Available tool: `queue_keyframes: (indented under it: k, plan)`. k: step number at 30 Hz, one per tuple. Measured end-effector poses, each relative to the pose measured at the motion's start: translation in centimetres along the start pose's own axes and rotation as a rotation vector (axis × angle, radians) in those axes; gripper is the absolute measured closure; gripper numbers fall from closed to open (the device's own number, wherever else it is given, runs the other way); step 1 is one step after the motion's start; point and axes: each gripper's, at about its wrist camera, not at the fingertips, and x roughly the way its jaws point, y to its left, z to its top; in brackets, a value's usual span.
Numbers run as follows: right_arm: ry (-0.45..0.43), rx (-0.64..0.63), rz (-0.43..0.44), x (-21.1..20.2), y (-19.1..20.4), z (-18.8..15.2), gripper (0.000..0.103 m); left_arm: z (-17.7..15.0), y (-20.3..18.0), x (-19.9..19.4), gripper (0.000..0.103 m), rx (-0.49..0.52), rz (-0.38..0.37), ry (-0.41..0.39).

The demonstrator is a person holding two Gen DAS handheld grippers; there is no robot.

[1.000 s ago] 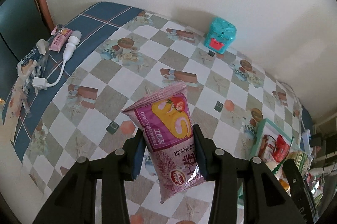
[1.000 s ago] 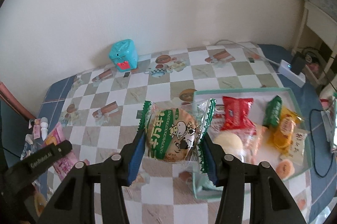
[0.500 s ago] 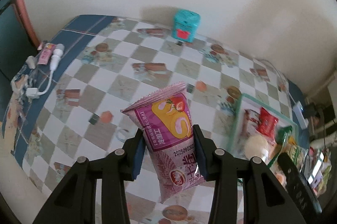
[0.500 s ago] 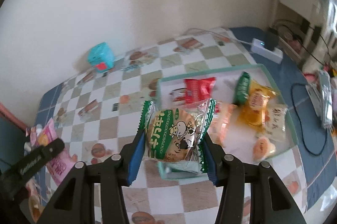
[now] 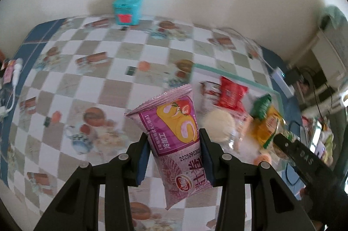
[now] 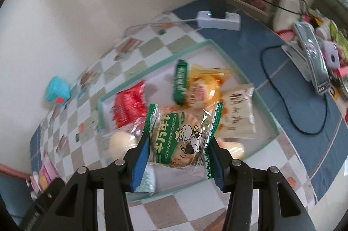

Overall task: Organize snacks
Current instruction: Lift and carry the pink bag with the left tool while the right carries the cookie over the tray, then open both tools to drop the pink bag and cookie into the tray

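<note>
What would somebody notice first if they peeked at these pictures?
Probably the two snacks held up close: a purple cake-roll packet pinched in the left tool, and a green cow-print cracker packet in the right tool. Behind them, a green-rimmed tray full of bright snacks sits on the checkered tablecloth.

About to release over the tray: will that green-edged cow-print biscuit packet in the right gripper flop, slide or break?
The biscuit packet holds its shape between the right gripper pads, so likely fairly stiff. Its glossy film probably slides on the other wrappers in the tray. The round biscuit inside may crack if dropped.
</note>
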Motion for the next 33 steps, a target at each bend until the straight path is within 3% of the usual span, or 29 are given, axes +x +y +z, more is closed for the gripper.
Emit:
queue_keyframes:
  k: [8, 14, 33]
  plan:
    - [0.026, 0.023, 0.006, 0.9, -0.7, 0.2, 0.049, -1.1, -4.4, 2.4, 0.058, 0.092, -0.045, 0.033]
    - [0.049, 0.027, -0.005, 2.0, -0.9, 0.0, 0.049, -1.6, -5.4, 4.9, 0.058, 0.082, -0.101, 0.089]
    - [0.061, 0.032, -0.024, 2.7, -1.1, -0.1, 0.048, -1.7, -7.4, 7.7, 0.056, 0.12, -0.098, 0.096]
